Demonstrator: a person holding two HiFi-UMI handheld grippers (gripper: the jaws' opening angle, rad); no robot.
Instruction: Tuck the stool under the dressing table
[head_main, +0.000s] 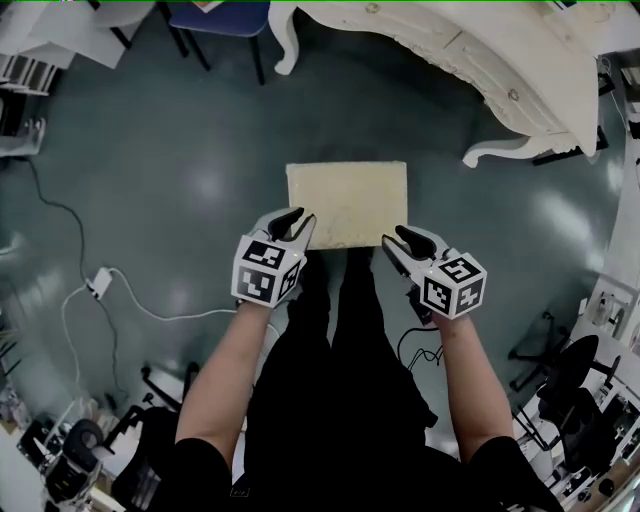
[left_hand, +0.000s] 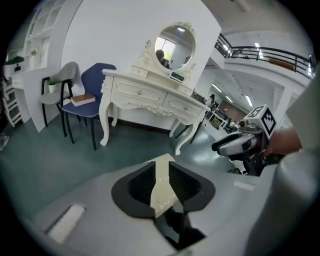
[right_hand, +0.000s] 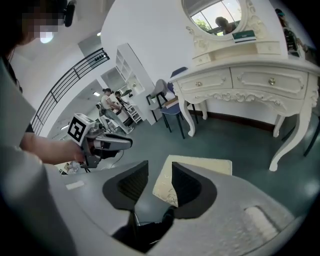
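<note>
The stool (head_main: 347, 203) with its cream cushion stands on the dark floor just in front of my feet. The white carved dressing table (head_main: 480, 50) is beyond it at the upper right, apart from it. My left gripper (head_main: 297, 225) is at the cushion's near left corner, jaws open, and the cushion (left_hand: 161, 192) shows in the gap without being pressed. My right gripper (head_main: 395, 242) is at the near right corner, jaws open wider, the cushion (right_hand: 210, 164) beyond them. The table with its oval mirror (left_hand: 150, 92) (right_hand: 250, 80) faces both gripper views.
A blue chair (head_main: 220, 15) (left_hand: 87, 100) and a grey chair (left_hand: 60, 82) stand left of the table. A white cable with a power strip (head_main: 100, 283) lies on the floor at left. Black office chairs (head_main: 570, 380) crowd the lower right.
</note>
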